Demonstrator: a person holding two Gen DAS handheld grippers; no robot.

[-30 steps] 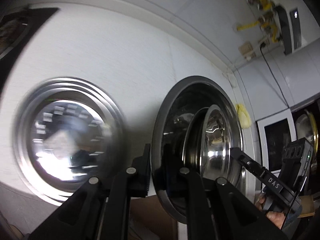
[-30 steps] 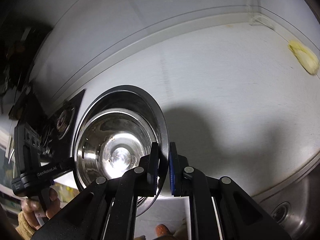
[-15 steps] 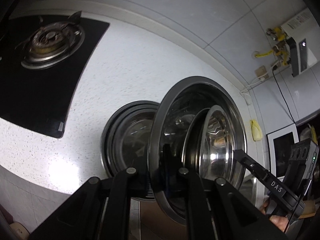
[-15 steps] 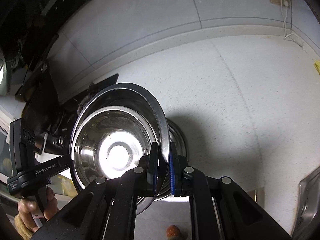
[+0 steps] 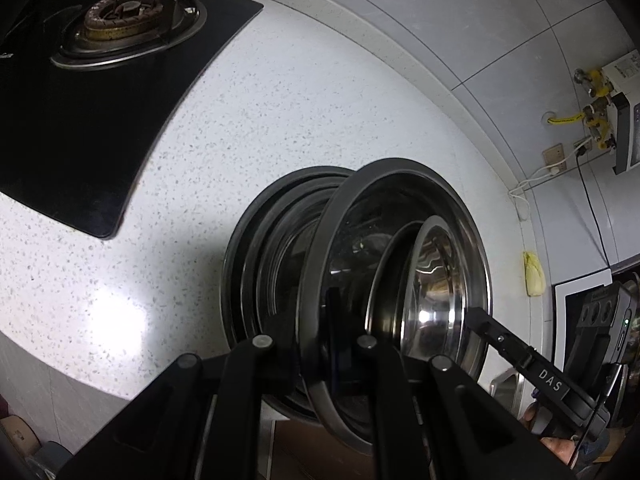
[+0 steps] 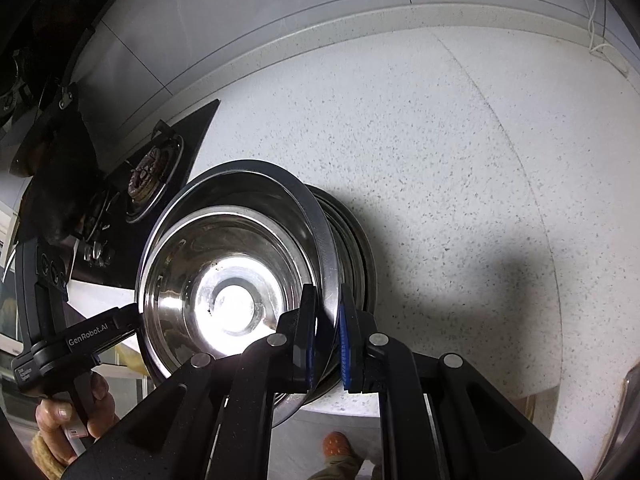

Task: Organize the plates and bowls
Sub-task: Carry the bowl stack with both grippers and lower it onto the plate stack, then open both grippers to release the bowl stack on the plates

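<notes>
Since a second ago the steel bowl (image 6: 224, 280) has come over the stack of steel dishes (image 5: 276, 264) near the front edge of the speckled stone surface (image 6: 440, 160). Left gripper (image 5: 320, 344) and right gripper (image 6: 325, 334) each have jaws clamped on opposite sides of its thin, shiny round rim, tilted above the stack.

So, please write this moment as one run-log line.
left gripper: shut on bowl rim | right gripper: shut on opposite rim | bowl: above stack
</notes>
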